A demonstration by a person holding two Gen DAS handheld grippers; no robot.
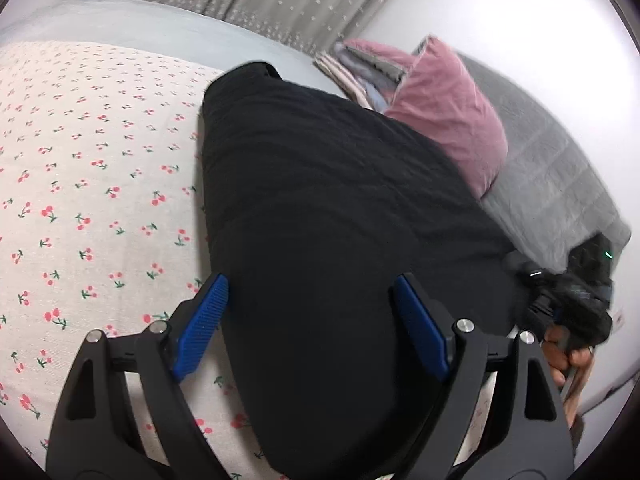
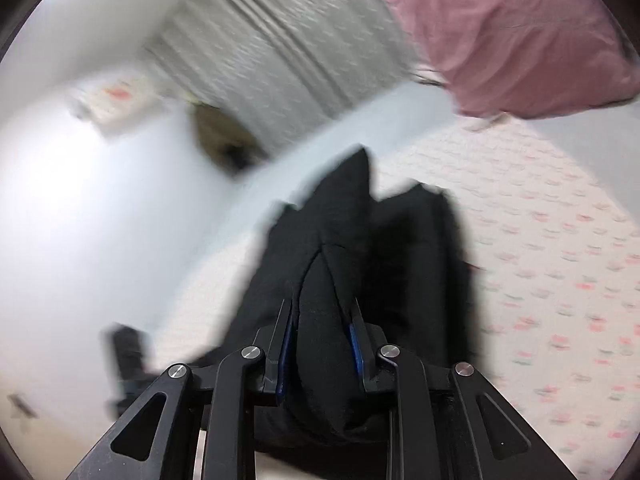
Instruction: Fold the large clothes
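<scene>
A large black garment lies across a bed sheet printed with small cherries. My left gripper hovers over the garment's near part with its blue pads wide apart; nothing is pinched between them. At the right edge of the left wrist view, a hand holds the right gripper at the garment's side. The right wrist view is blurred: my right gripper is shut on a bunched fold of the black garment, and the cloth rises in a ridge ahead of the fingers.
A pink pillow and a grey quilted blanket lie past the garment toward a white wall. Folded striped cloth sits by the pillow. A grey curtain hangs behind the bed. The cherry sheet stretches right of the right gripper.
</scene>
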